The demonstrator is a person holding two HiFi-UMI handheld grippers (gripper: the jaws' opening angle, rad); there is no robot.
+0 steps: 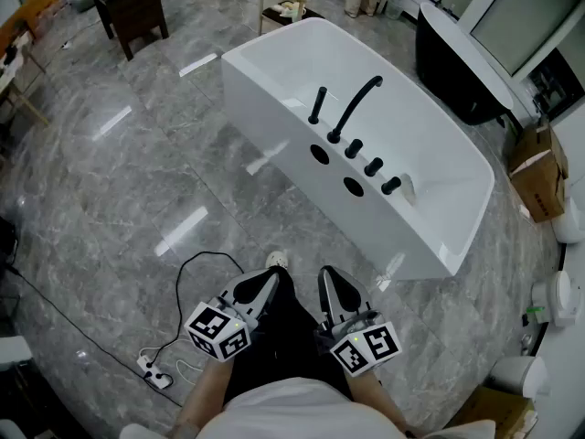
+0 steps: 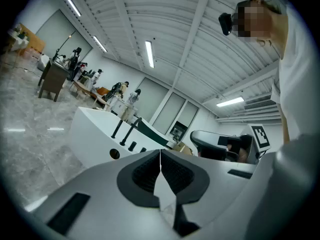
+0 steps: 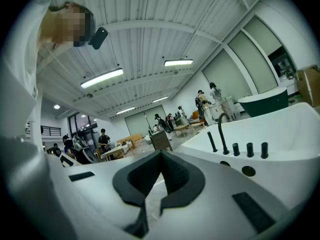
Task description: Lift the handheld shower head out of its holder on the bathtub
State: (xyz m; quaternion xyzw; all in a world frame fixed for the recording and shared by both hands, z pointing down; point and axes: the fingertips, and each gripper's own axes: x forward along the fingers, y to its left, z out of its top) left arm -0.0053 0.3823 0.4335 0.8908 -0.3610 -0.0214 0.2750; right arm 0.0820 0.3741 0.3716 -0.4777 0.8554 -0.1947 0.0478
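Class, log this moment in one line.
left gripper: shut, empty | right gripper: shut, empty | slim black handheld shower head: in holder on white bathtub

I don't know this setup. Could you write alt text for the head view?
A person looking steeply down holds a left gripper and a right gripper, both shut and empty, well short of a white bathtub on a grey marble floor. On the tub's near edge a black handheld shower head stands upright beside a curved black spout and three knobs.

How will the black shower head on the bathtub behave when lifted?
The shower head is a slim upright black rod: probably stiff and light. Its smooth-looking body may slip. Long and thin, it may swing if gripped low.
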